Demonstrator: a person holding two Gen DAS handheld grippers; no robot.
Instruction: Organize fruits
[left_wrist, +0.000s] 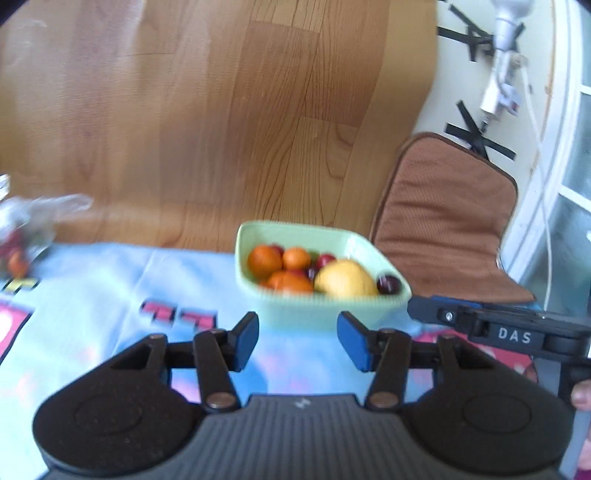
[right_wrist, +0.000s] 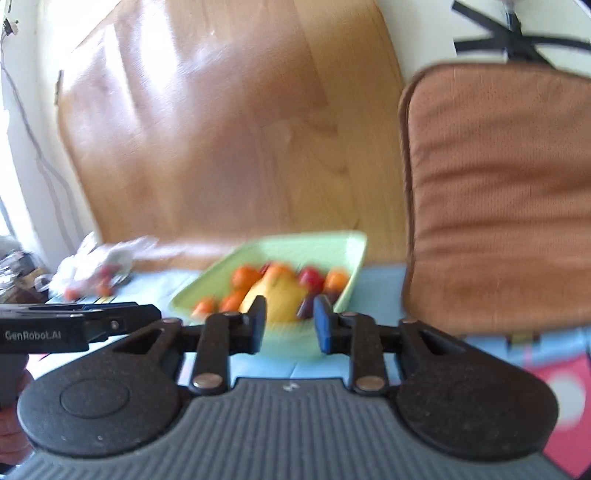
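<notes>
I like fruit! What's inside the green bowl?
The green bowl holds orange fruits, one big yellow fruit and small dark red ones. Whatever lies underneath that pile is covered, so it cannot be seen.

Both wrist views look forward and slightly down at the bowl (left_wrist: 321, 299) (right_wrist: 332, 243), from close on its near side. Left view sits left of it, right view right. Both share the bowl, the cushion (left_wrist: 447, 218) (right_wrist: 498, 199) beside it, and the bag (left_wrist: 33, 221) (right_wrist: 99, 266) farther left.
</notes>
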